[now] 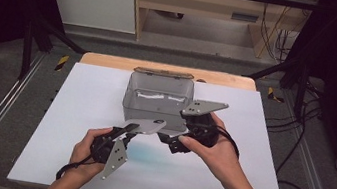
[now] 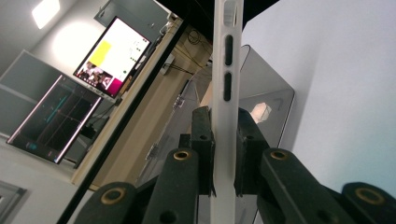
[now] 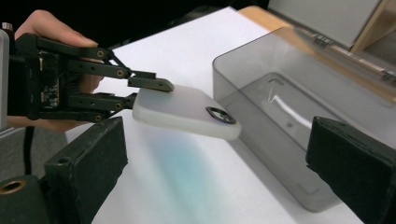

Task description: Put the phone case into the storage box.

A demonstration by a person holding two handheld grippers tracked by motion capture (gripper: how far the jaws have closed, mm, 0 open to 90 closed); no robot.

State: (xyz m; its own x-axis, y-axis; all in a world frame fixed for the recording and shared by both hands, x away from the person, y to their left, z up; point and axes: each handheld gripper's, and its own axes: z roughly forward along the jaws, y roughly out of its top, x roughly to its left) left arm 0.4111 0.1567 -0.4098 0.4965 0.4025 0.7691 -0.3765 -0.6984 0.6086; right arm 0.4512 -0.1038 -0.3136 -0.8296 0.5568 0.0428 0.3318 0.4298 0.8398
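Apparently the white surface [image 1: 76,126] carried a grey box [image 1: 158,100] near its far edge; the phone case [image 3: 184,111], clamped by the left hand-held gripper [image 1: 123,132], hung outside it, while the right hand-held gripper [image 1: 181,139] stood open, empty.

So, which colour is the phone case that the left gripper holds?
The phone case is a milky, translucent white, best seen in the right gripper view.

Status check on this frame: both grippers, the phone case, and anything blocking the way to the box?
Left gripper shut on white phone case, held level above the table. Right gripper open, nothing between its jaws. Grey box open-topped beside the case; path looks clear.
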